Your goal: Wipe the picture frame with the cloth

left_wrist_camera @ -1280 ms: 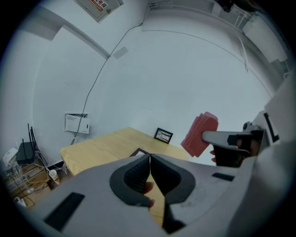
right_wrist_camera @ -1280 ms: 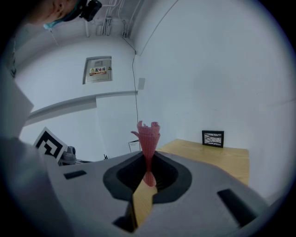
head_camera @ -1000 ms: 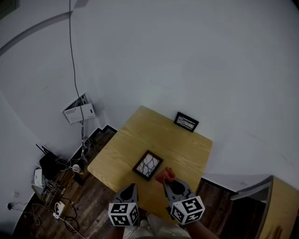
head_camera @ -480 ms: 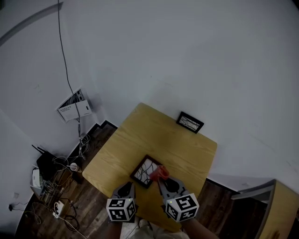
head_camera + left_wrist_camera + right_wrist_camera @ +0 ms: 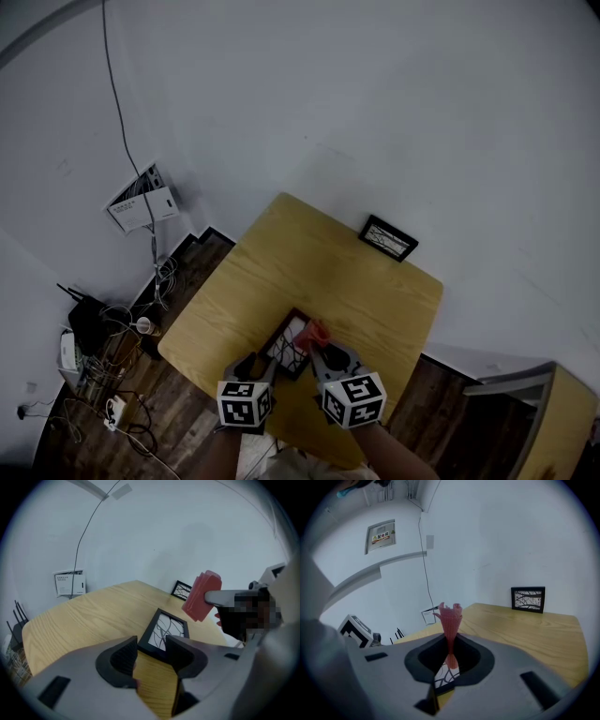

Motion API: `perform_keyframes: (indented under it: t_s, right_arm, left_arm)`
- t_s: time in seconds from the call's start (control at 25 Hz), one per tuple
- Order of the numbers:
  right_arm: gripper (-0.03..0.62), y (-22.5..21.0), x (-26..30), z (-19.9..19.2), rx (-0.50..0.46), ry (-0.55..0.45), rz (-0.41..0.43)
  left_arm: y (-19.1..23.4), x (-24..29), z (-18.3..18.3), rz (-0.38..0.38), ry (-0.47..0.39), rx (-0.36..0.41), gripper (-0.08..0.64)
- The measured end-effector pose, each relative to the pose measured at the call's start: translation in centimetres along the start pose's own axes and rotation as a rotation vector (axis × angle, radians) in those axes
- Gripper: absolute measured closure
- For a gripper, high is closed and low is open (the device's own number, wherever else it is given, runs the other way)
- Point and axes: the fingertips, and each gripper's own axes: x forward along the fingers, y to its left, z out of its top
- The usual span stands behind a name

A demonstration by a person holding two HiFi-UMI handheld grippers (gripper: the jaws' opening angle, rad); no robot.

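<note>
pinching one red cloth (image 5: 450,620), right gripper (image 5: 450,660) hangs above one of two picture frames (image 5: 286,342) (image 5: 388,238); left gripper's (image 5: 151,656) fingers opening, empty.

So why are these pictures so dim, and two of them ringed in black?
Head view: dim and underexposed, the table the only warm patch. Left gripper view: wide-angle lens, hence the dark round border and bulging scene; picture frame fairly sharp. Right gripper view: same round border; cloth crisp up close.

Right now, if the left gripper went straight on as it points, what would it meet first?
Probably the near edge of the flat picture frame; depth is uncertain. The left gripper has its jaws opening, nothing between them.
</note>
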Motion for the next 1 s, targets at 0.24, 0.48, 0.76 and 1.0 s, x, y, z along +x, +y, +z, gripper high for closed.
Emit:
perform_keyframes:
  t_s: [0.24,0.48,0.76,1.0]
  right_arm:
    - [0.574,-1.1,2.8,-1.3,0.031,0.044,-0.011]
    - [0.574,-1.4,5.5,-2.2,0.070,0.096,0.018]
    - [0.574,-1.9,8.1,-3.2,-0.029,0.176,-0.002]
    - [0.574,-2.7,9.0,-4.8,-0.267,0.268,-0.080]
  left_arm:
    - [0.9,1.1,0.0,0.039,0.012,-0.018,0.419]
    - [1.2,1.8,-0.3,0.056,0.045,-0.021,0.433]
    - [1.2,2.0,-0.3,0.068,0.051,-0.025,0.433]
    - [1.3,2.0,-0.3,0.078,0.037,-0.020,0.433]
